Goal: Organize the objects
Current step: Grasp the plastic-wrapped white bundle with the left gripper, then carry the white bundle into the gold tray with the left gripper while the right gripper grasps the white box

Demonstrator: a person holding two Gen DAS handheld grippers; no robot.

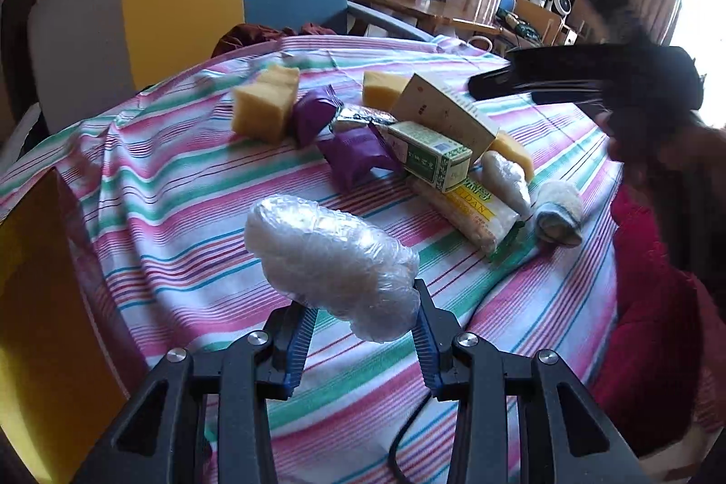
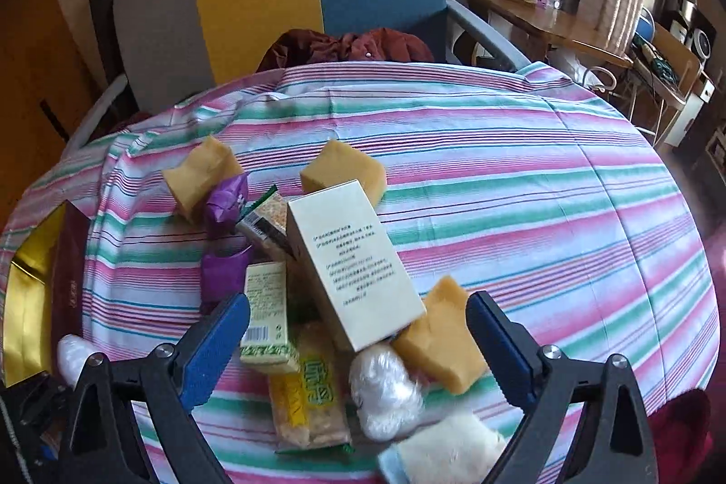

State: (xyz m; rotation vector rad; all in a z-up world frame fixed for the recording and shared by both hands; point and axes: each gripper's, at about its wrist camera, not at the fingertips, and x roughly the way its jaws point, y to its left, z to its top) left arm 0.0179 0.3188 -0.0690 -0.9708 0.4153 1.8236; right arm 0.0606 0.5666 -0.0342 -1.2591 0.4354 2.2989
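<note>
Yellow sponge blocks (image 2: 343, 173) – three. Purple wrapped packets (image 1: 353, 155) – two. Clear-wrapped white bundles (image 1: 333, 252) – two, one between left tool's pads, one in pile. Cardboard boxes – two: tall cream box (image 2: 358, 266), small green box (image 1: 429, 157). Yellow-label snack packs (image 2: 306, 404) – one. Rolled cloth (image 1: 558, 214) – one.

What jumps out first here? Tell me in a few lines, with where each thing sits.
First, the clear plastic-wrapped white bundle clamped in the left tongs, lifted above the striped tablecloth. Behind it lies a jumbled pile at mid-table: yellow sponge blocks, purple packets, a green-and-white carton and a tall cream box leaning across the heap. The right tongs hang open over the pile's near end.
</note>
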